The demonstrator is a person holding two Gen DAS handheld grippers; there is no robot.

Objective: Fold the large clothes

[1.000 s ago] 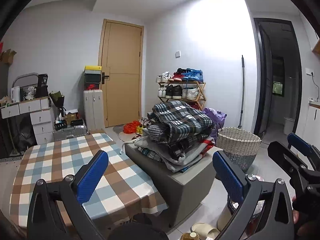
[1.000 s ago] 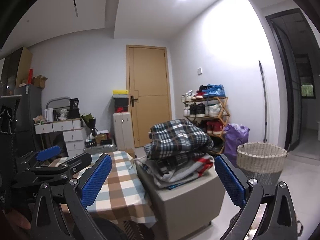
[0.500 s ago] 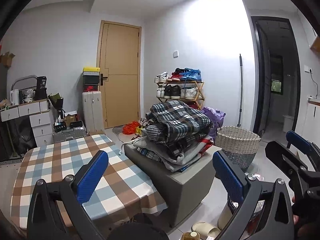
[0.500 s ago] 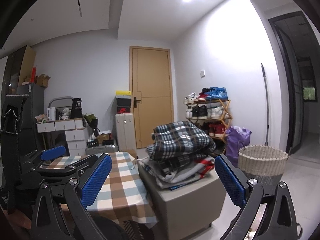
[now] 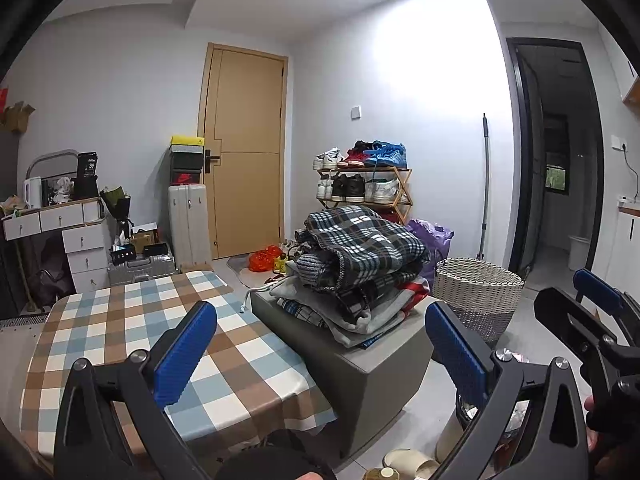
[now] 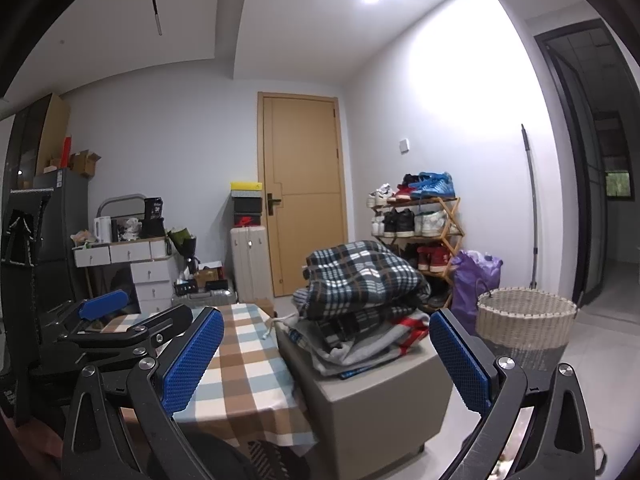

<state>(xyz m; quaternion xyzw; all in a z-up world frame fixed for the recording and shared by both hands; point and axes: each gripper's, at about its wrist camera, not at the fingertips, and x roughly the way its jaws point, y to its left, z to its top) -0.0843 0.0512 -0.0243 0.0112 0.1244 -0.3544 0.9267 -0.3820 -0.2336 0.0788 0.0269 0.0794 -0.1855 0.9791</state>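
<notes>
While both grippers hang in the air over the near edge of the checked table (image 5: 120, 328), neither holds anything: left gripper (image 5: 320, 344) jaws spread wide, right gripper (image 6: 326, 350) jaws spread wide. Clothes pile (image 5: 360, 268), plaid garment on top, sits on a grey box (image 5: 372, 376) just right of the table. Wicker basket (image 5: 476, 296) stands on the floor, right of the box.

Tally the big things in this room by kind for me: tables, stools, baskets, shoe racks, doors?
Table: 1
Stool under the clothes pile: 1
Basket: 1
Shoe rack: 1
Door: 1
Total: 5
</notes>
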